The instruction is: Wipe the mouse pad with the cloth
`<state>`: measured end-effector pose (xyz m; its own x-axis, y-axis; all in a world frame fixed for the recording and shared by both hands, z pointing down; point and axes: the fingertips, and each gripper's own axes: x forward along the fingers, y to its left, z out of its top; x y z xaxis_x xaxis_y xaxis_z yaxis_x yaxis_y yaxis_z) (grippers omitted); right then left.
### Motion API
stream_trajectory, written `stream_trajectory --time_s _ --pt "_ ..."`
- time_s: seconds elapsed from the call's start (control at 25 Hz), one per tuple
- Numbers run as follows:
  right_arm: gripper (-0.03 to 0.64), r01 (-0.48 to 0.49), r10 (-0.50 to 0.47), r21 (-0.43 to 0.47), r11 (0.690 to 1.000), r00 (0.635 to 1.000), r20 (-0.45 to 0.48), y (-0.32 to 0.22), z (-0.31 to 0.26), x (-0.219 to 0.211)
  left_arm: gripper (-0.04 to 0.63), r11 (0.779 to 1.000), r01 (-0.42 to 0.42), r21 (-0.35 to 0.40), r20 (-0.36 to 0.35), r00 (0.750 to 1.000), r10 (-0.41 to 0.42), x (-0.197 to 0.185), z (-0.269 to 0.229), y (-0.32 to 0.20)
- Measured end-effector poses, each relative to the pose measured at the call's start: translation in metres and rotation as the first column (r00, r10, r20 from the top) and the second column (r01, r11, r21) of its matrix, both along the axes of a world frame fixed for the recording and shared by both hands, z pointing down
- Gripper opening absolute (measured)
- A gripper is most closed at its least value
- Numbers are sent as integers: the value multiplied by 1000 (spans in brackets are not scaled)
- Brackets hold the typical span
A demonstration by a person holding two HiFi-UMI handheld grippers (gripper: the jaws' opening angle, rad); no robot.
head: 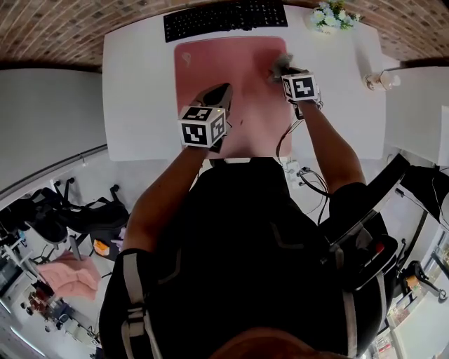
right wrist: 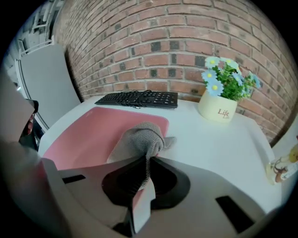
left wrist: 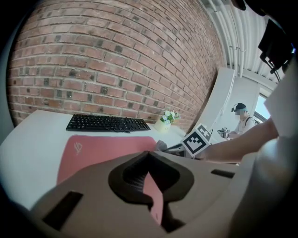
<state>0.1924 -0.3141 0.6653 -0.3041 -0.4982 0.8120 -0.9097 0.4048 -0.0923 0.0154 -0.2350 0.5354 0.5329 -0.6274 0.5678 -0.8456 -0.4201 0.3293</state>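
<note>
Person: dark-clad torso (head: 245, 245) fills the lower middle of the head view, both arms reaching up-frame to the table (head: 133, 91).
Left gripper (head: 221, 91): over the lower middle of the mouse pad (head: 224, 63). Fingers drawn together with only a sliver of pink showing through, nothing held. Cannot tell whether the tips press on the pad.
Right gripper (head: 284, 72): at the pad's upper right. Fingers clamped on a bunched fold of the cloth (right wrist: 139, 139).
Cloth: grey knit, slumped on the pad's right edge near the far corner, with a tail spilling onto the bare table.
Mouse pad: pink, flat, centre of the table, just below the keyboard (head: 224, 17).
Surroundings: flower pot (right wrist: 217, 109) at upper right, well apart from the pad.
Step in hand: wiping looks to be under way or just starting at the far right corner. Most of the pad lies to the left and down-frame of the cloth.
Next move: likely to drag the cloth leftward or down-frame with it pressed flat. The left fingers sit in that path and may need to shift or hold the pad steady. Keep the tail clear of the keyboard.
</note>
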Motion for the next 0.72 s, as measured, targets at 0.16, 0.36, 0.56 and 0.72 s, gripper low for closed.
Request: stream_trajectory --time_s 0.16,0.36,0.56,0.72 --pt "31 -41 41 -5 999 999 -13 3 -2 24 3 1000 -16 4 -1 1000 16 8 -2 1" --pt "31 -77 77 16 997 997 -15 0 -18 40 3 999 -27 18 -5 1000 27 13 -7 0" --pt "31 8 -11 107 994 1000 29 -12 -68 15 3 999 14 29 -20 1000 -13 2 -11 -3" --pt "31 101 -114 176 979 991 66 -26 -107 -32 3 997 68 41 -21 998 -67 -21 -16 -8"
